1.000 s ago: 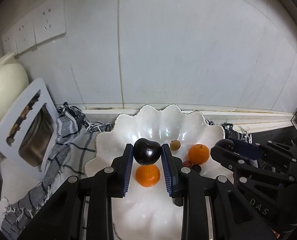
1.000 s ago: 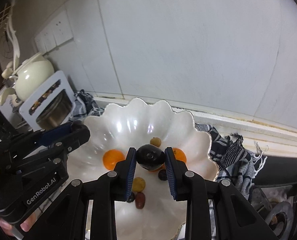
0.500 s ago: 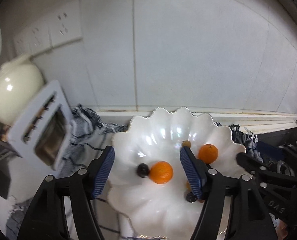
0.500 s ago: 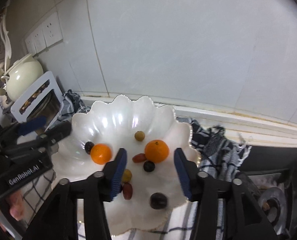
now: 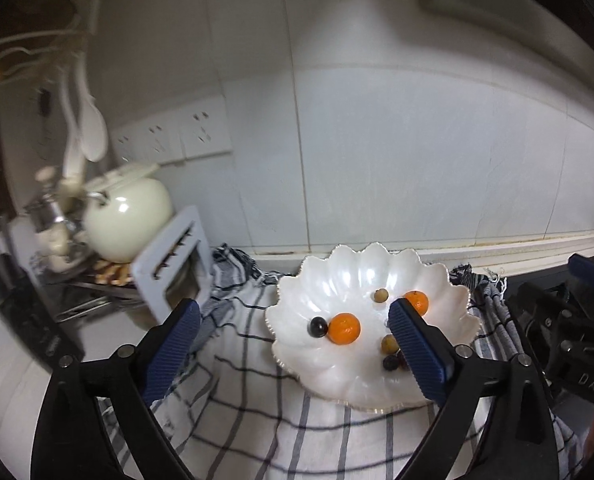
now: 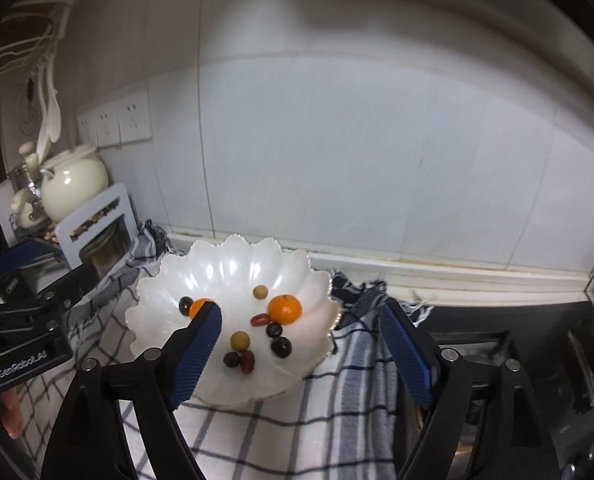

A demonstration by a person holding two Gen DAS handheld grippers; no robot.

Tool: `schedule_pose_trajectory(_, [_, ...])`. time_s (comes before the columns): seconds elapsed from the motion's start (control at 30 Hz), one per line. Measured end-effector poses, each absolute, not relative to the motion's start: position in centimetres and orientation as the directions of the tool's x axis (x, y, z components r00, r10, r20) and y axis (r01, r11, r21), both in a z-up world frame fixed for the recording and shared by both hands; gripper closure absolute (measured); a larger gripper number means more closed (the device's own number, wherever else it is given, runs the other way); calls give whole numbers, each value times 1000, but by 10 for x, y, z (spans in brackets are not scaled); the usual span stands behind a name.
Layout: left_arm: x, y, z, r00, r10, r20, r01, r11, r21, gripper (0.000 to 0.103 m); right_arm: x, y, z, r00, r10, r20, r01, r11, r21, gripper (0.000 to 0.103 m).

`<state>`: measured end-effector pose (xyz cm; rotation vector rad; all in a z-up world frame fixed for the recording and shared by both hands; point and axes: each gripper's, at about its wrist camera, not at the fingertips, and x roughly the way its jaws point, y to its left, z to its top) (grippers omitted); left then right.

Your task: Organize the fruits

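While both tools hung above the cloth (image 5: 249, 412) with nothing between their pads, I weighed what could spoil the job, reading the scene from left to right

At the far left stood the cream teapot (image 5: 127, 216) and the white rack (image 5: 169, 264) leaning beside it, close to the cloth's bunched edge. My left gripper (image 5: 293, 344) had its jaws spread wide and empty over the near left rim of the bowl (image 5: 361, 268). A careless swing to that side could, I judged, knock the rack or snag the folds and drag the bowl with them

Inside the bowl lay all the fruit I could see: a dark berry (image 5: 317, 326) touching one orange (image 5: 344, 328), a pale round fruit (image 6: 260, 291) further back, the second orange (image 6: 284, 309) toward the right, and a loose cluster of small dark, red and pale pieces (image 6: 244, 356) near the front. These were round and the bowl looked glossy, so I expected any nudge to send them rolling, and a pinch on a small one to squirt it out over the low scalloped edge

My right gripper (image 6: 299, 344) also stood wide apart and empty, one pad over the bowl, the other over the cloth. Further right sat the stove (image 6: 493, 344), where a stray fruit might roll out of reach
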<state>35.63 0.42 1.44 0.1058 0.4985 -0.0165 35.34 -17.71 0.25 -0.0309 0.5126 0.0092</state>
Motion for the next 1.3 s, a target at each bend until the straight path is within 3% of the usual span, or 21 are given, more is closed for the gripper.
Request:
schedule_pose_trajectory(0.53, [211,6,40,921,49,-386,-21,997,77,0,219,-192,27,927,44,-373,-62,997,-36,13])
schedule_pose_trajectory(1.3, [88,-4,41,930,26,-367,-1,998,67,0,99,-207,26,943,17,-332,-30,999,-36,13])
